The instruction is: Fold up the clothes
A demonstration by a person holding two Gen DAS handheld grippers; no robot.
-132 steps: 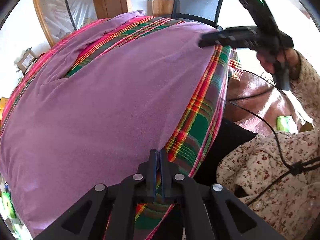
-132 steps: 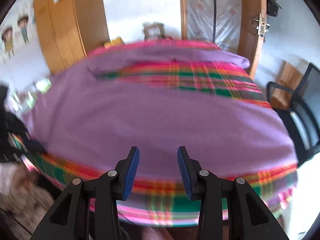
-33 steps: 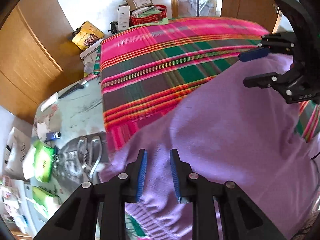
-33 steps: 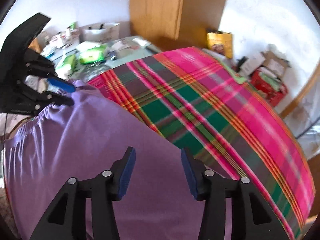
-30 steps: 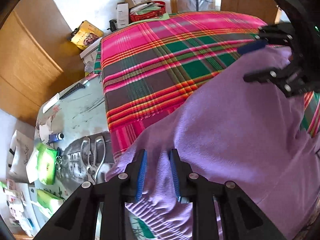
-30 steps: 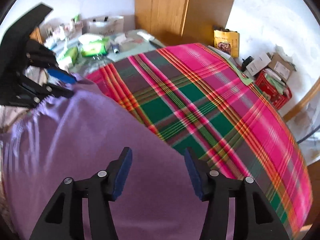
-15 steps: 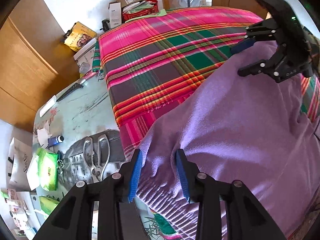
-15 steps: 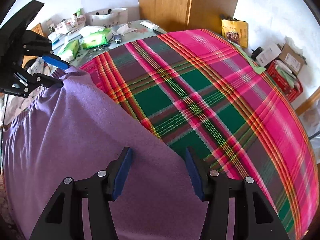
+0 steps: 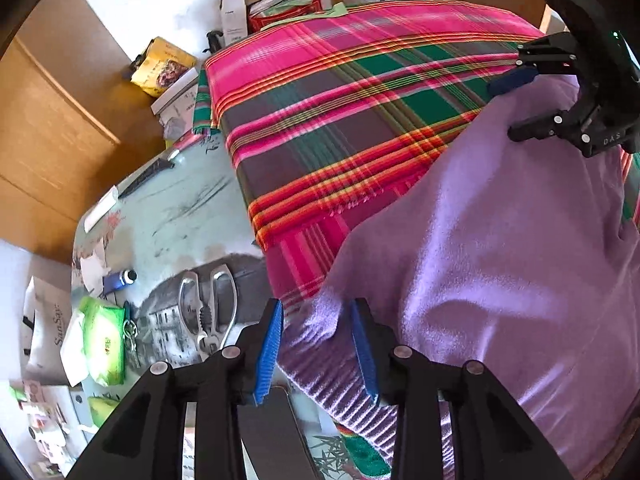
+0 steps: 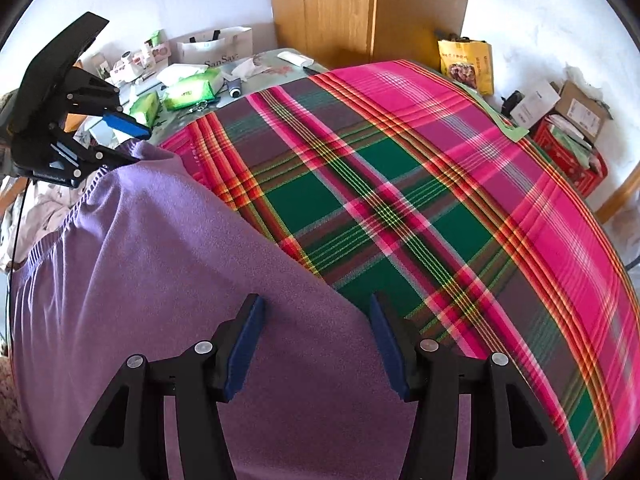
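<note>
Two sets of fingers, and both of mine stand parted with nothing pinched. My left gripper (image 9: 316, 350) straddles the ribbed hem corner of the purple sweater (image 9: 500, 264), cloth lying loose between the blue pads. My right gripper (image 10: 316, 346) hangs over the sweater's other edge, where purple meets the plaid blanket (image 10: 440, 200), its pads wide apart with fabric under the gap.

The sweater lies spread over the near part of the blanket, its hem trailing off toward me and a few soft ridges running across the body. Whether I have just let these corners go or am about to take them, this view cannot settle.

To fold well from here, I judge that both edges need to lie level and flat, so any crease comes out straight. The knit looks soft and likely to stretch, so a grip should take a good bite of hem rather than a thin nip.

Scissors (image 9: 208, 308) and wipes (image 9: 100, 344) sit on the tabletop (image 9: 180, 216) just beside the left corner; cloth dragged that way could snag them.
</note>
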